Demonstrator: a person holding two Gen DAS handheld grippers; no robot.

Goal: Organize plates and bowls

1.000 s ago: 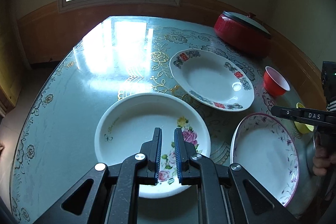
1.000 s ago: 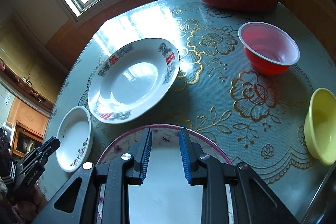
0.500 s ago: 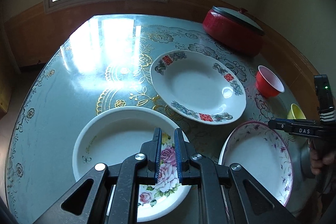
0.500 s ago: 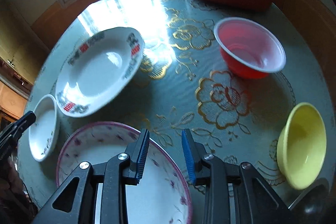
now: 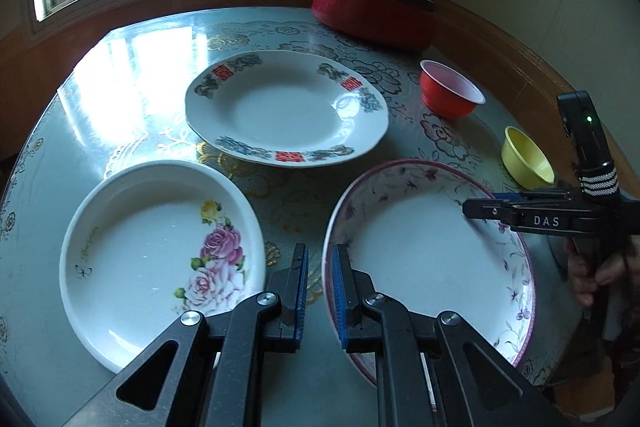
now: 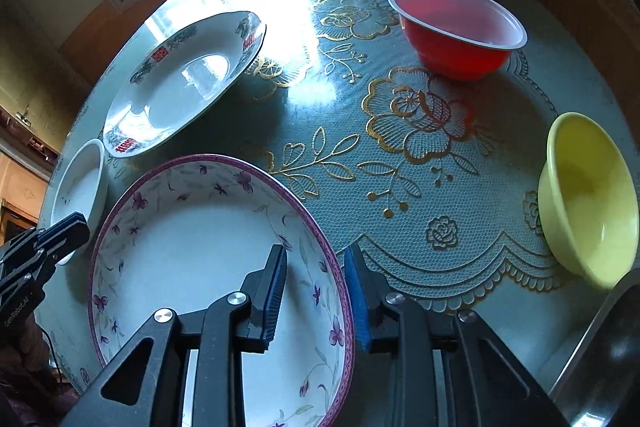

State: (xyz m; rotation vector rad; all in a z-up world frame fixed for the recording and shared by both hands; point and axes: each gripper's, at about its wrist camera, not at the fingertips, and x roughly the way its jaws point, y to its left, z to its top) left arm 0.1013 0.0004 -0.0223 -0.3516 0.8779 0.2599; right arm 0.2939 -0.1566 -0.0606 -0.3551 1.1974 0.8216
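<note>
The right claw (image 6: 316,291), closing, straddles the rim of the purple-rimmed plate (image 6: 192,235), whose near edge is cut off, while the left claw (image 5: 319,291) is narrow and empty.

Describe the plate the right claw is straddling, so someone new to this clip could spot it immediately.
Start at the round table with its gold floral cloth, then go to the edge nearest the camera. There lies a wide, shallow purple-rimmed plate, its near-right rim between the closing jaws of the right claw. Only it has a purple rim with small purple flower sprigs; the neighbouring plate bears red characters.
</note>
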